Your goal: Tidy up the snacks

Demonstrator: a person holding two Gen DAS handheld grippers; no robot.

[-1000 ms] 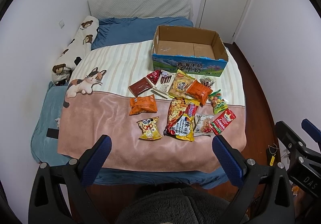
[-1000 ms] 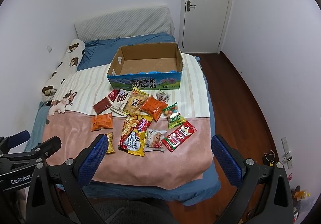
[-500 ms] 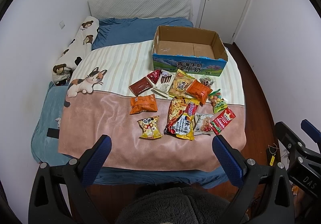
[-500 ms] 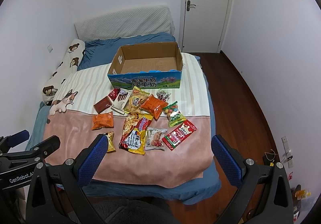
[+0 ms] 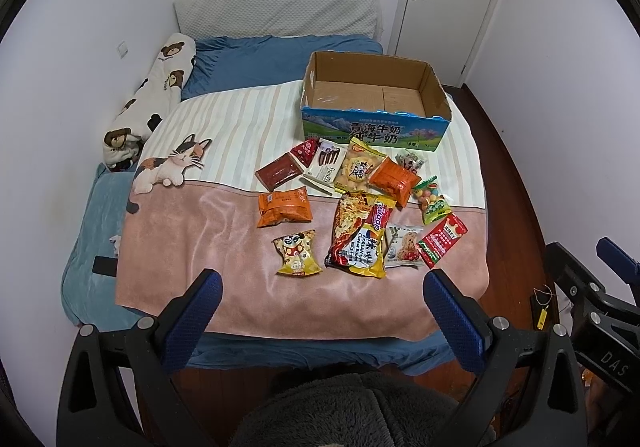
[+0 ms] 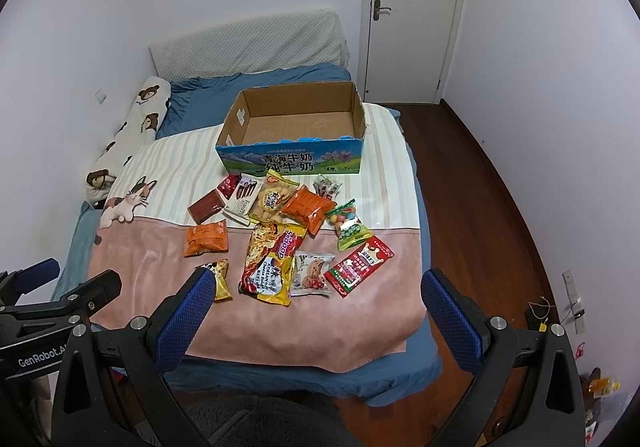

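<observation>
Several snack packets lie on the bed blanket in front of an empty open cardboard box (image 5: pixel 376 95) (image 6: pixel 296 123). Among them are a big noodle pack (image 5: pixel 360 235) (image 6: pixel 274 259), an orange packet (image 5: pixel 284 207) (image 6: pixel 206 239), a small yellow packet (image 5: pixel 298 253) (image 6: pixel 218 279) and a red packet (image 5: pixel 442 239) (image 6: pixel 358 265). My left gripper (image 5: pixel 320 303) is open and empty, held above the bed's foot. My right gripper (image 6: pixel 316 301) is open and empty, beside it to the right.
The pink and striped blanket (image 5: pixel 200 231) covers the bed. A bear-print pillow (image 5: pixel 148 107) lies along the left wall. A shut white door (image 6: pixel 412 7) and wooden floor (image 6: pixel 472 175) are at the right. A grey furry thing (image 5: pixel 352 411) lies below the grippers.
Both views have shifted very slightly toward the bed. The snacks and box have not moved.
</observation>
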